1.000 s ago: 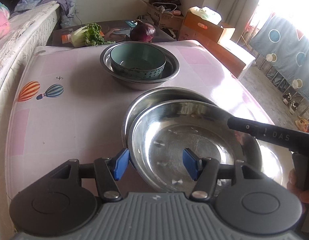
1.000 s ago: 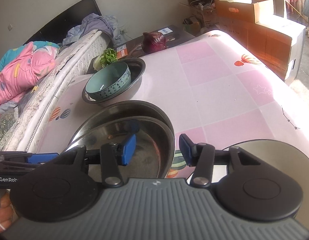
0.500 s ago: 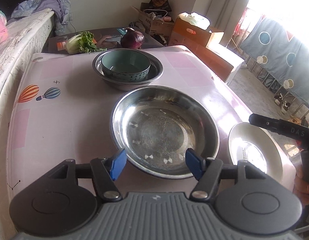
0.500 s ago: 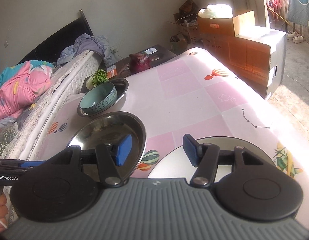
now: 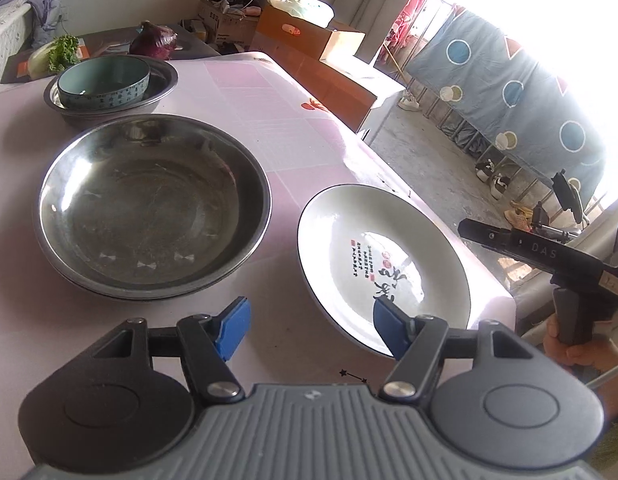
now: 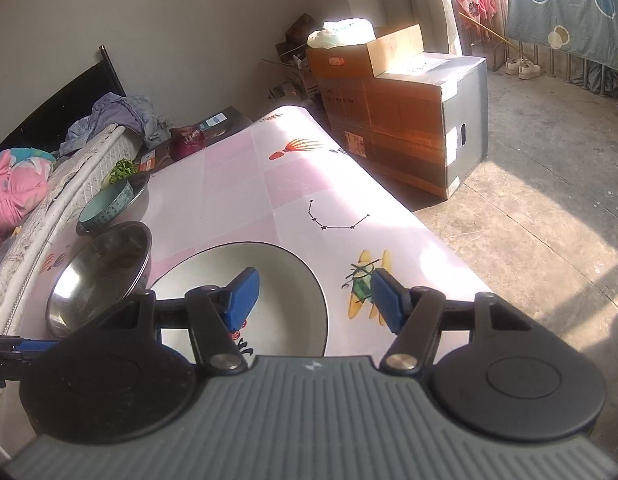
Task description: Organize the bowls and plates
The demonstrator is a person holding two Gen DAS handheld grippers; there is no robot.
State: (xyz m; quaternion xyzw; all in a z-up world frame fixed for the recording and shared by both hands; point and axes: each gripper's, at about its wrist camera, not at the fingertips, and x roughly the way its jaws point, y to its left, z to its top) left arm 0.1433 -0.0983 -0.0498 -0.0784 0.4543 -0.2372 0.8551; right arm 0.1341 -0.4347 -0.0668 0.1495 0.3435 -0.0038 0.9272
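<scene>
White plate and steel basins on the pink table.
White plate lies at the near right edge, large steel basin just left; teal bowl sits in the far basin. My left tongs and right tongs both gape, empty.

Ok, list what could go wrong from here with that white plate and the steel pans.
1. The white plate sits near the table edge; a nudge from the open right gripper might push it off.
2. The right gripper's jaws straddle the plate's rim; shutting on a smooth glazed rim could let it slip.
3. The stacked steel pans lie close beside the plate; sliding it could knock them.
</scene>
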